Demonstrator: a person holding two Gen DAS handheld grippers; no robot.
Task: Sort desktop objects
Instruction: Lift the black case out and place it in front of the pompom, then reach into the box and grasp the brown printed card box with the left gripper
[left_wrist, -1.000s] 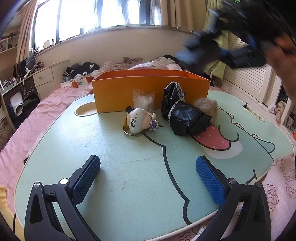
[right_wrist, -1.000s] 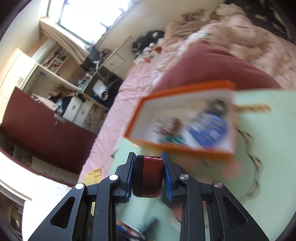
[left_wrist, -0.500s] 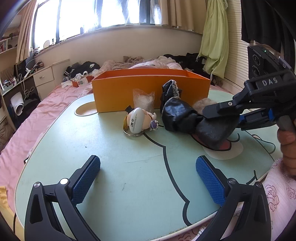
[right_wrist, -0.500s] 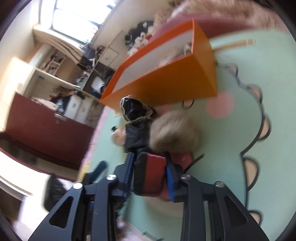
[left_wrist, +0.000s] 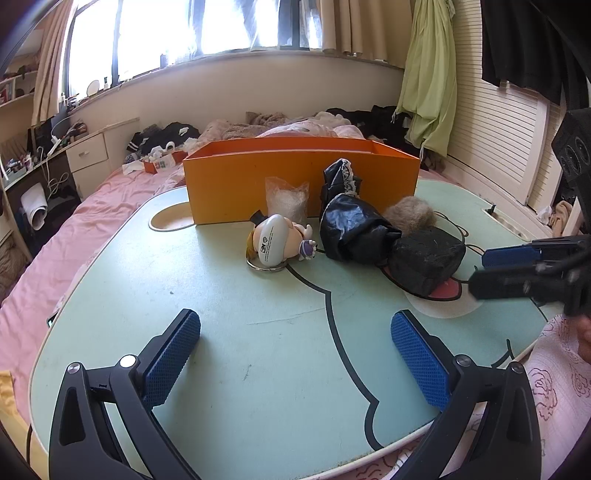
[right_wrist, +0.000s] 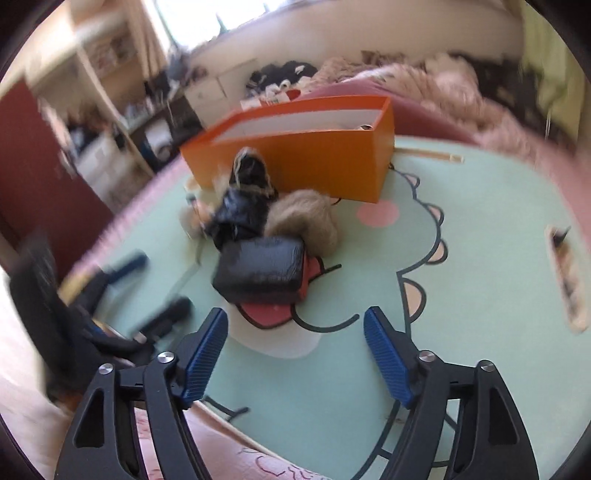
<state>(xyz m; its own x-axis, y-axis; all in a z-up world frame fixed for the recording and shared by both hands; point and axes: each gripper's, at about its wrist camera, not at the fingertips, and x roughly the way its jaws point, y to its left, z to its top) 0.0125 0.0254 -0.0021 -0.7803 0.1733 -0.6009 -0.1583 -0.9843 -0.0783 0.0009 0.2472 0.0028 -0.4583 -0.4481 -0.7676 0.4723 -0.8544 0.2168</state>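
Pouch (right_wrist: 260, 267), black, lies on table (left_wrist: 258, 350) before orange box (left_wrist: 295, 177); my right gripper (right_wrist: 295, 347) and left gripper (left_wrist: 295, 354) both spread, empty, free to pick.

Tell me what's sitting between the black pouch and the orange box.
In the right wrist view, a tan fluffy pom-pom lies between the black pouch and the orange box, touching the pouch's far edge. The left wrist view shows the same.

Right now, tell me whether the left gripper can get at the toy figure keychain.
Probably yes. The left gripper is open, and only bare table lies between it and the toy figure keychain. The black pouch sits off to the right.
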